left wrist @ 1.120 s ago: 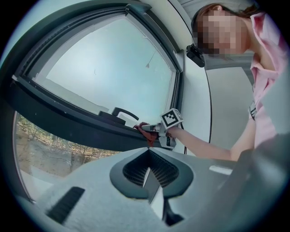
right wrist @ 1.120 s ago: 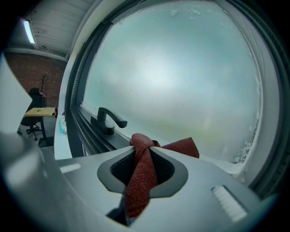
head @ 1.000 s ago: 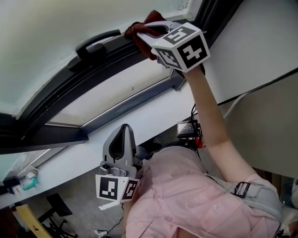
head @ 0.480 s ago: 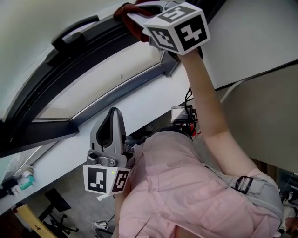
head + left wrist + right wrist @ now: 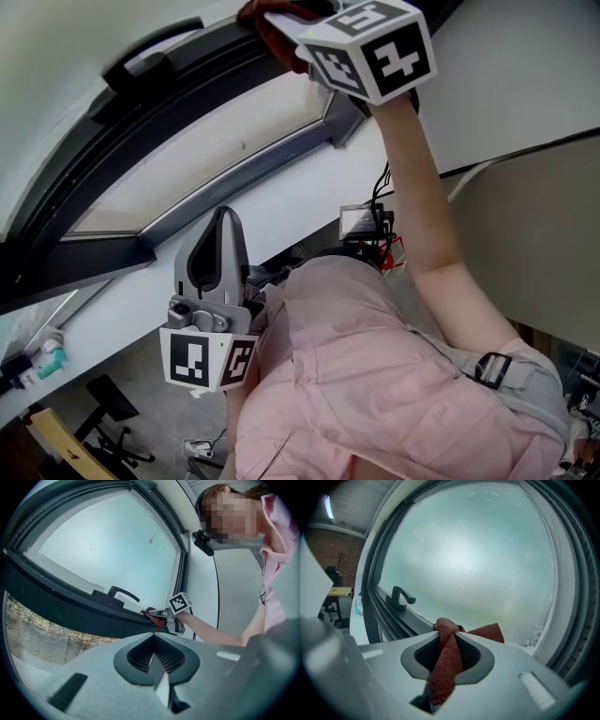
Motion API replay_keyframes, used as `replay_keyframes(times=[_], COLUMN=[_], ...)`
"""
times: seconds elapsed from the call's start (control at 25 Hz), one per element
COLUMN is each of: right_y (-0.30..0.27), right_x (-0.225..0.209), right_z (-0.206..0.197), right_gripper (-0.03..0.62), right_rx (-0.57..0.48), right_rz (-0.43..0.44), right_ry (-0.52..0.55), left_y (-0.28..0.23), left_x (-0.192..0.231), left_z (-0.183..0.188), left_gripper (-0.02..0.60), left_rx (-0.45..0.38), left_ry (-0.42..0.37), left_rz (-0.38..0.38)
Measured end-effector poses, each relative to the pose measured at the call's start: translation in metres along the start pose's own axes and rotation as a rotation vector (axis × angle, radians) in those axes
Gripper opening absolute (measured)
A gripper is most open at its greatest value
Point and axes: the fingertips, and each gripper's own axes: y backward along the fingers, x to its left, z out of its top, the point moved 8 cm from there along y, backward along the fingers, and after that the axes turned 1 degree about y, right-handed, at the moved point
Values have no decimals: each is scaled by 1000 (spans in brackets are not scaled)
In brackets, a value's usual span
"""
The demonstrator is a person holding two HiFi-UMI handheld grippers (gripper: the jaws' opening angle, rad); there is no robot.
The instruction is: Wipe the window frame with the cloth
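Head view: the right gripper (image 5: 286,21) pinches a red cloth (image 5: 267,37) against the dark window frame (image 5: 84,159), close to its right corner. Bare rail runs left to the window handle (image 5: 150,52). Right gripper view shows the cloth bunched lengthwise along the jaws, its end toward the glass (image 5: 478,555). The left gripper (image 5: 217,258) hangs low, jaws together and empty.

Head view faces the frame (image 5: 103,150); my right view hugs it; my left, farther back, shares its handle (image 5: 120,592).
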Motion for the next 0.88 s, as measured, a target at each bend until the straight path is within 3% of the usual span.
replay_keyframes(times=[0.88], right_y=[18], right_x=[-49], right_z=[-18], right_gripper=[69], right_rx=[25], right_rz=[-119], right_ry=[-75], left_y=[2], left_x=[3], left_z=[2], left_gripper=[-5], left_rx=[0], left_ry=[9], left_rz=[-6])
